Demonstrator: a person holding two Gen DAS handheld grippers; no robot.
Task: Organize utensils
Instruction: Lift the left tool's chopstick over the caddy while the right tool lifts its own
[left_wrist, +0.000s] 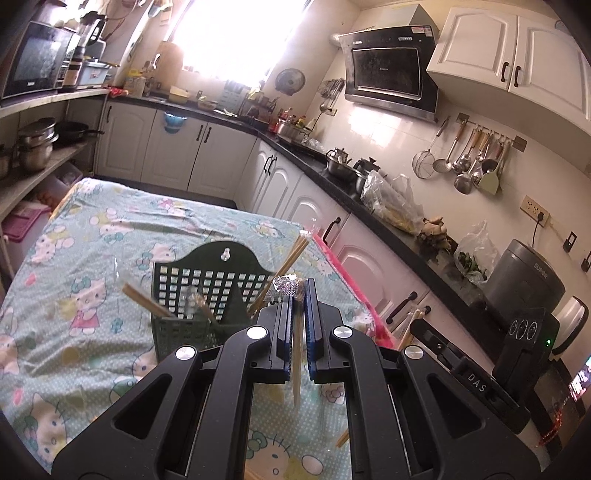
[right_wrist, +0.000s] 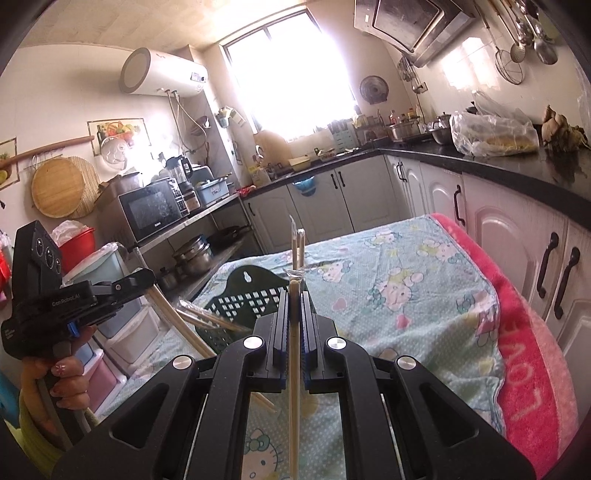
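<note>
Chopsticks (right_wrist: 294, 350) stand clamped upright in the right gripper (right_wrist: 294, 295); another wrapped pair (left_wrist: 296, 354) is pinched in the left gripper (left_wrist: 298, 291). Just beyond stands the green basket (left_wrist: 207, 284), holding more pairs. Around it the patterned tablecloth (left_wrist: 110, 221) lies bare to its far edge; cabinets (left_wrist: 369, 258) border the right.

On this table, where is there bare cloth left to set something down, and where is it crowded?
Free: the cloth beyond the green basket toward the far table edge, the stretch left of the basket, and in the right wrist view the wide patch between the basket and the pink blanket. Crowded: at the basket, where wrapped chopsticks stick out.
</note>
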